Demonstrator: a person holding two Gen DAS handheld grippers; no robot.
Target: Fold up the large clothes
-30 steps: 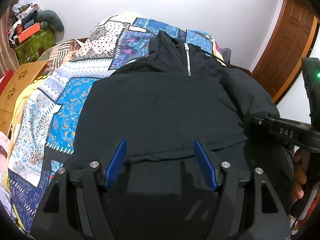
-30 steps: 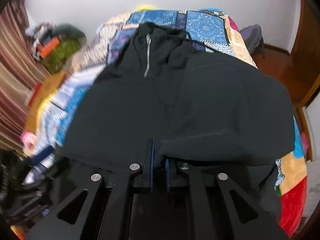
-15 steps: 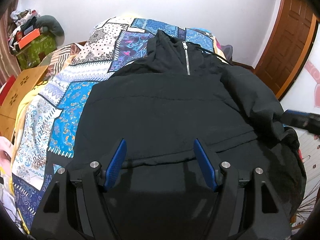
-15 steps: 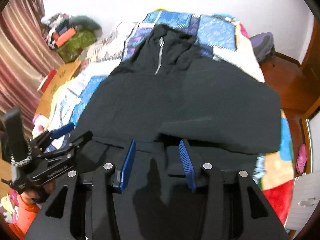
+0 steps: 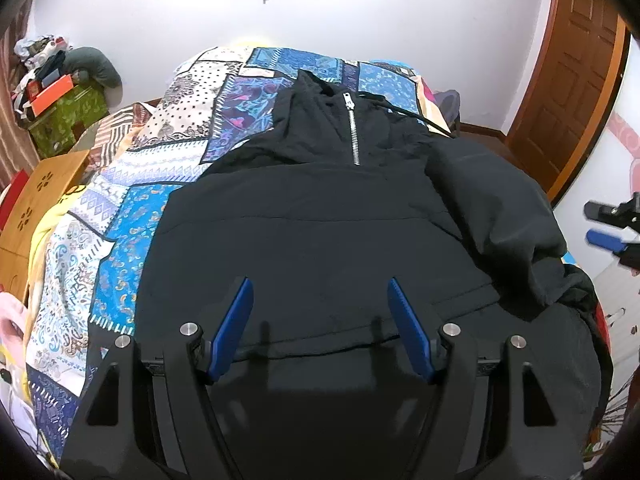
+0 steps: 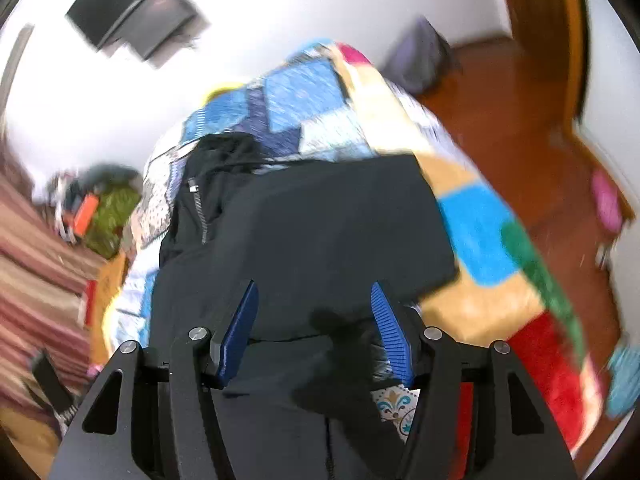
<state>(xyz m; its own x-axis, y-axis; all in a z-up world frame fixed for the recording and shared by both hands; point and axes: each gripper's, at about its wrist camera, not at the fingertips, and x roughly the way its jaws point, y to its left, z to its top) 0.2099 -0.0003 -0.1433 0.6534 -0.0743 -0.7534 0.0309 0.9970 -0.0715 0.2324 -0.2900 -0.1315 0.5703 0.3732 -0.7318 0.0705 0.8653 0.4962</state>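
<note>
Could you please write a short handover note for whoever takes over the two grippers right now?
Left gripper: open, nothing between its fingers, over the black hoodie's lower front.
Right gripper: its fingers have just been opening; open and empty, off toward the hoodie's right edge.
Hoodie lies zipper-up on the patchwork bedspread.
Done: right sleeve folded across the chest.
Left: the other side, then fold the body up, probably from the hem.

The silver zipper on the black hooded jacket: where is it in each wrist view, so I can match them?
Left wrist: silver zipper upper centre, running straight down from the collar.
Right wrist: zipper left of centre, blurred, above the left blue pad.
Shared landmark: orange box on green container, and.
</note>
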